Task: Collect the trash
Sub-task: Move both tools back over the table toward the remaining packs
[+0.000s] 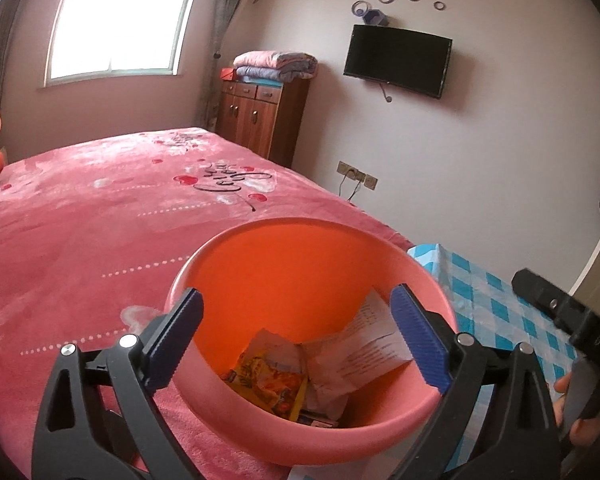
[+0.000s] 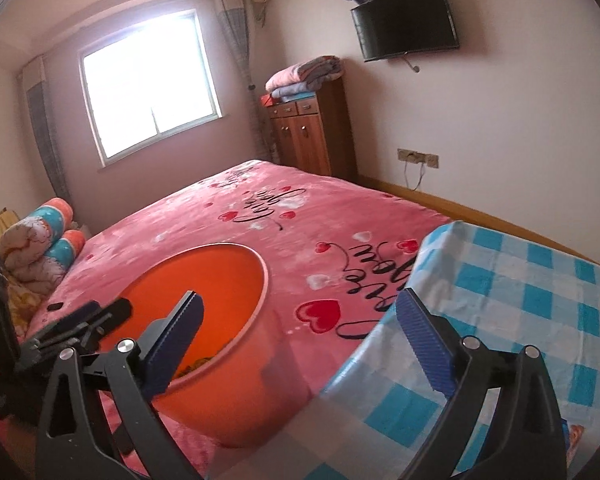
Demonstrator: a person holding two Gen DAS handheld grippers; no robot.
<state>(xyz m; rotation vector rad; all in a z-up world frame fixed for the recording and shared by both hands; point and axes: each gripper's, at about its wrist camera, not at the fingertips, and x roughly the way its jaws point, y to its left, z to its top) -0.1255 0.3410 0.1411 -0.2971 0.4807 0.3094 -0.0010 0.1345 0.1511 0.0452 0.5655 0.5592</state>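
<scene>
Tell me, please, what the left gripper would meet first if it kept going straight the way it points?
Probably the trash inside the orange bin: the open left gripper looks down into it, toward the crumpled paper and yellow wrapper. Depth is unclear; the bin's far wall is possible.

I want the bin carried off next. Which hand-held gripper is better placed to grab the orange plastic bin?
Left, probably. The left hand-held gripper stands open right over the orange plastic bin, its near rim between the fingers. The right hand-held gripper is open too, but faces the blue checked cloth, with the bin off to its left.
</scene>
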